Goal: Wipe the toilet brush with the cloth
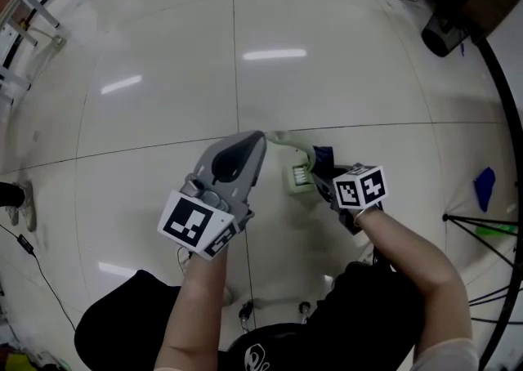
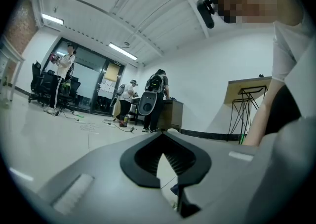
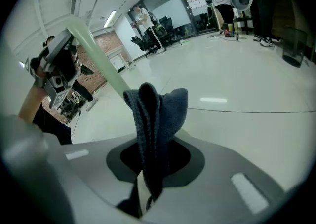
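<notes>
Left gripper (image 1: 257, 140) clamped on brush (image 1: 299, 175) handle end. Handle runs lengthwise toward right gripper (image 1: 320, 172), which pinches cloth (image 3: 158, 114) against handle. Likely next: slide cloth along shaft.

- In the head view, the left claw (image 1: 261, 138) covers the handle end of the toilet brush (image 1: 299, 175).
- The cloth (image 1: 324, 153) shows there only as a dark scrap past the right claw (image 1: 324, 172).
- In the right gripper view, the cloth hides the brush's head.
</notes>
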Tool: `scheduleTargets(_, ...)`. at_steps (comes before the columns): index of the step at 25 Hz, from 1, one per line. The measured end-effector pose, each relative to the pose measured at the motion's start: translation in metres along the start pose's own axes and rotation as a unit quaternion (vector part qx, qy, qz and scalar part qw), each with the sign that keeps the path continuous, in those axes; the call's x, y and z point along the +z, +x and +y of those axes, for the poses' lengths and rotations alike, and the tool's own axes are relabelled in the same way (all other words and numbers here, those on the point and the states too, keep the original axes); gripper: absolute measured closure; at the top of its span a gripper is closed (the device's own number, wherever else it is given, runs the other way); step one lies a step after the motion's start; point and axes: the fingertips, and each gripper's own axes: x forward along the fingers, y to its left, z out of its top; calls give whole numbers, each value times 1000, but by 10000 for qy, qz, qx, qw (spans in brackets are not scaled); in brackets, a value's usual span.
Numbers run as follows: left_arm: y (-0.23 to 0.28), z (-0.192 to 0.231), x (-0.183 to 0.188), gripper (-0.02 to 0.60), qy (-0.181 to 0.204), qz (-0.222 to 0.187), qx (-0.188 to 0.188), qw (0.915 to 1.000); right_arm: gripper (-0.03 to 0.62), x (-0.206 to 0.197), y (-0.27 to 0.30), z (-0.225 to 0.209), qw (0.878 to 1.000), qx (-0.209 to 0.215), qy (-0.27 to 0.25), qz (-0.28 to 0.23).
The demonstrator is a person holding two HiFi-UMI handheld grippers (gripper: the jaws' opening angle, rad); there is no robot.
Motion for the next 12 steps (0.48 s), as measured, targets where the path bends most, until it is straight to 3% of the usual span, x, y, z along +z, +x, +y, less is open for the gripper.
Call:
scheduleTargets(4,-2,3,4,575,-54,-49,38,10000,531,-23,-5,1,9974,-25,-221,688)
scheduleTargets(6,-4,3,8,575,-83,-88,60,9999,531,-17,-22,0,9973,-144,-363,616)
scheduleTargets(9,-7,2,14,575,-114,-107,79,9998,531,21,-62,19,9983,-102,-561,-128)
scheduleTargets(12,-8,4,24,575,-135,-187,110,9997,533,73,-107,72,9877,256,-1137,-1047)
